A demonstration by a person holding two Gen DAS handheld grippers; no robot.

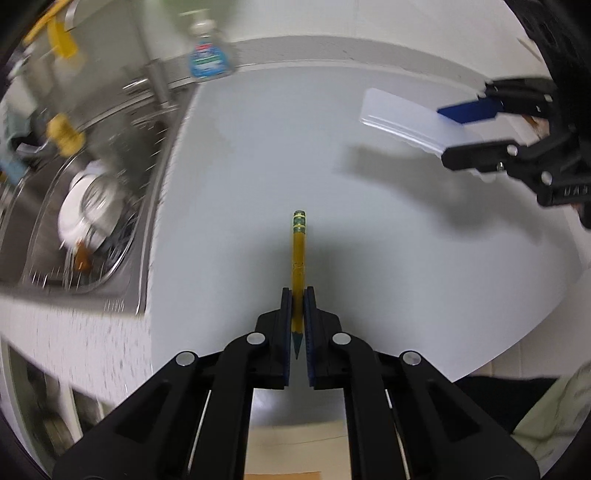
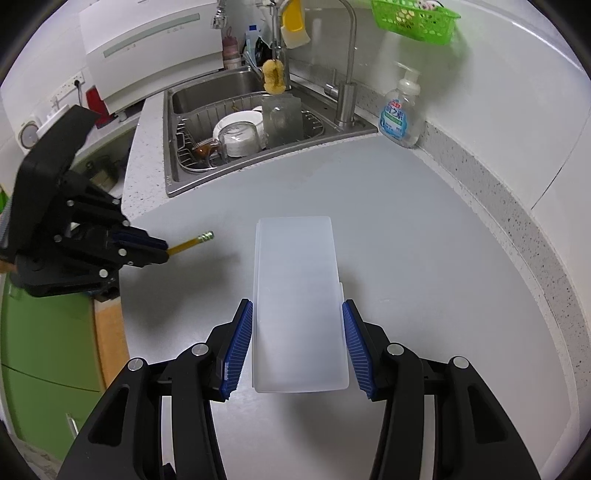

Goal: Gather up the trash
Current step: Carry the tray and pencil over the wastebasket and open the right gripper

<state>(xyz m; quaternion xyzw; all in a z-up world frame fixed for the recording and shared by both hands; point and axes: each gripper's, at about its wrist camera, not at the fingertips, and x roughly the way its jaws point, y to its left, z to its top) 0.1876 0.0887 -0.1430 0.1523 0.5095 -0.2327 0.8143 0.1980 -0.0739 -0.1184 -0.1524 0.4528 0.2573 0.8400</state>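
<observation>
My left gripper (image 1: 297, 293) is shut on a yellow pencil (image 1: 298, 254) with a green band at its far end, held above the grey counter (image 1: 258, 155). The pencil also shows in the right wrist view (image 2: 190, 243), sticking out of the left gripper (image 2: 162, 251). My right gripper (image 2: 297, 306) is shut on a long translucent white plastic box (image 2: 297, 295), its blue pads (image 2: 238, 343) pressed against both long sides, the box lifted off the counter (image 2: 424, 277). The box shows in the left wrist view (image 1: 402, 118), held by the right gripper (image 1: 443, 133) at the upper right.
A steel sink (image 2: 207, 173) with a dish rack, plates and a glass lies at the counter's far left. A tap (image 2: 347, 74) and a hand-soap bottle (image 2: 400, 110) stand behind it. A green basket (image 2: 413, 14) hangs on the wall. The counter's front edge drops off at the left.
</observation>
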